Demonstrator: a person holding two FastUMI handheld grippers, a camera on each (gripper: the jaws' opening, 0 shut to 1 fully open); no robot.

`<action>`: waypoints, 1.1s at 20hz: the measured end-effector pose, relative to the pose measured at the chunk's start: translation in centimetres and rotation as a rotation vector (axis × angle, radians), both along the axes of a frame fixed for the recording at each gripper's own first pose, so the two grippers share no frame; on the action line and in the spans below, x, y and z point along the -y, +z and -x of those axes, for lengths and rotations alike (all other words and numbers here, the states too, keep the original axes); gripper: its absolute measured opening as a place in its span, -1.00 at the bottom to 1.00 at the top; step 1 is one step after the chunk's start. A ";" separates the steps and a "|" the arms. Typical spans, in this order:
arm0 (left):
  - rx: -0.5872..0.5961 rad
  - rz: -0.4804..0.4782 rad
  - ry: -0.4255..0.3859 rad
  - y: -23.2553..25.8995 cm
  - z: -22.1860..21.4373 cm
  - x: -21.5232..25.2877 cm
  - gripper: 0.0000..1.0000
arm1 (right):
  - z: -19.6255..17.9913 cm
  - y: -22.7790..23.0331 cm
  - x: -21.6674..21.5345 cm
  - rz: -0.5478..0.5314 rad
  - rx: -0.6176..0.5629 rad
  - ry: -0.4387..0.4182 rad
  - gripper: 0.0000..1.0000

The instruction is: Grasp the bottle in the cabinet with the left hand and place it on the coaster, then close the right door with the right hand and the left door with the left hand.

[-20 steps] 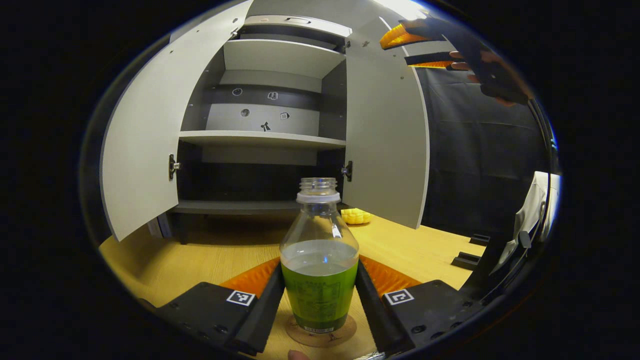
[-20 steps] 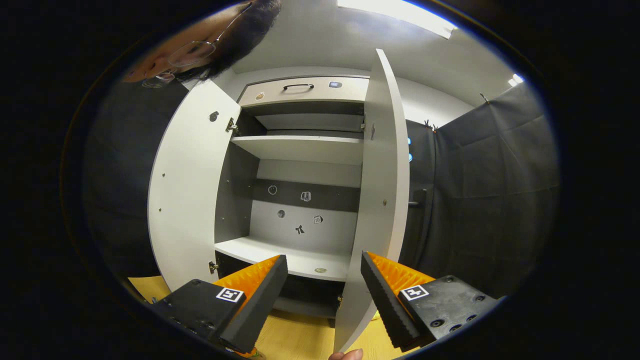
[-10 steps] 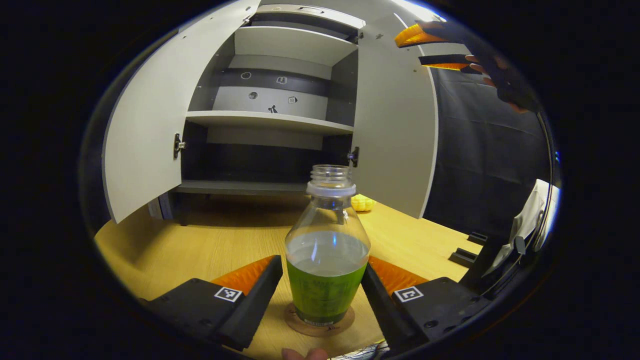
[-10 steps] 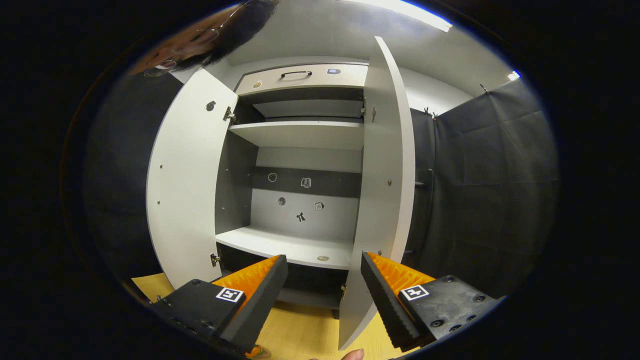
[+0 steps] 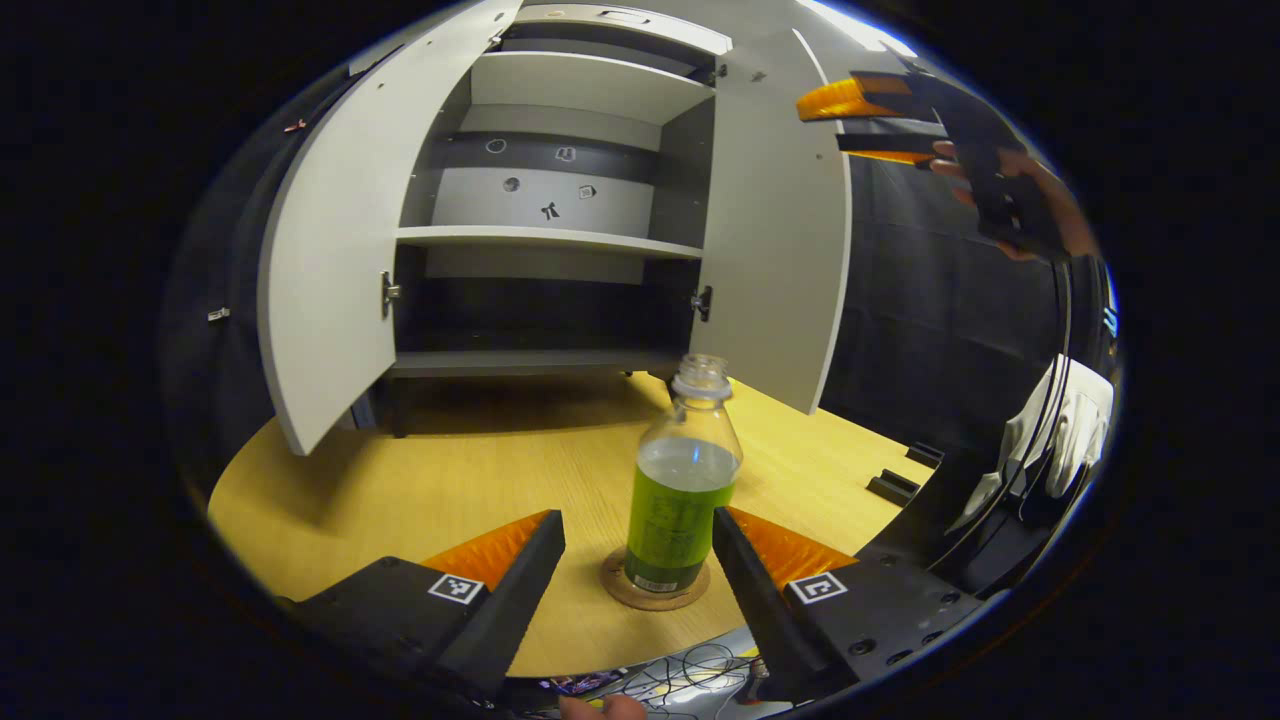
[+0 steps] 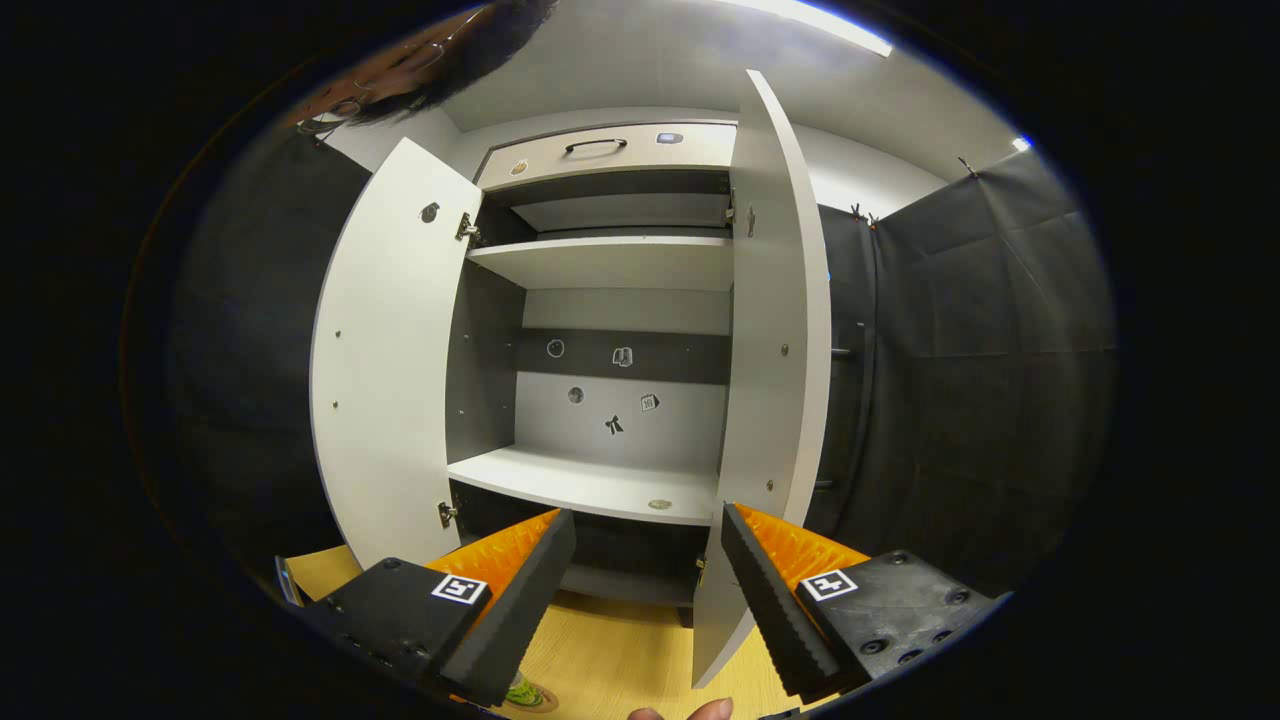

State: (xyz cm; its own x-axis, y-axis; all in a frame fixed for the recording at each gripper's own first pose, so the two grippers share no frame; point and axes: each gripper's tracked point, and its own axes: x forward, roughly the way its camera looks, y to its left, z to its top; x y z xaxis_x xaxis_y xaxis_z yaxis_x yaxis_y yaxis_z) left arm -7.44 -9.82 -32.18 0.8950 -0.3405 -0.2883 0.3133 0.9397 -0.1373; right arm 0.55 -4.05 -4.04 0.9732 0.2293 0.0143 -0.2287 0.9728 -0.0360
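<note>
Wood-grain tabletop (image 5: pixel 480 480) spreads pale yellow under the left gripper (image 5: pixel 638 545), whose fingers stand spread apart with nothing between them pressed. Just ahead of the fingertips, nearer the right-hand one but apart from both, the green-labelled bottle (image 5: pixel 682 478) stands upright and capless on the round coaster (image 5: pixel 655 592). Beyond it the grey cabinet (image 5: pixel 560 215) gapes, its left door (image 5: pixel 325 270) and right door (image 5: pixel 775 230) both swung out, shelves bare. Dark cloth walls the booth behind. High at the right, a hand holds the right gripper (image 5: pixel 860 125) near the right door's top corner, perhaps not touching. In the right gripper view its own fingers (image 6: pixel 765 590) are parted around air, facing the door's edge (image 6: pixel 770 330)
</note>
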 end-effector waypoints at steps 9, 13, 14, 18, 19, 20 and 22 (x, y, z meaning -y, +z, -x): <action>0.163 -0.012 0.250 14.6 -1.5 -9.0 0.90 | 0.5 -0.9 1.8 -0.032 -0.066 -0.048 0.96; 0.207 -0.007 0.397 21.1 -2.2 -12.9 0.89 | 1.2 -0.1 3.0 -0.050 -0.058 -0.037 0.95; 0.224 -0.018 0.424 22.7 -2.2 -13.7 0.89 | 1.3 0.3 3.2 -0.066 -0.055 -0.032 0.96; 0.245 0.011 0.473 27.7 -2.1 -15.0 0.89 | 1.2 1.8 6.7 -0.070 -0.047 -0.077 0.95; 0.242 0.037 0.485 28.5 -2.2 -15.4 0.90 | 1.0 1.7 8.0 -0.055 -0.057 -0.101 0.95; 0.238 0.057 0.503 29.1 -2.3 -15.8 0.89 | 0.8 1.6 9.1 -0.051 -0.068 -0.116 0.95; 0.231 0.080 0.547 29.7 -2.2 -17.2 0.89 | 0.1 1.8 11.2 -0.068 -0.082 -0.148 0.96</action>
State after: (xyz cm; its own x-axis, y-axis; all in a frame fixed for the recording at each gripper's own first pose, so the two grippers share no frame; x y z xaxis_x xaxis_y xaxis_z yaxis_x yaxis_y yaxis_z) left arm -5.28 7.37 -2.48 0.9829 0.1746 -0.0578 -0.1827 0.9625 -0.2005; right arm 0.49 -15.26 -2.26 0.9948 0.0844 -0.0564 -0.0819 0.9957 0.0437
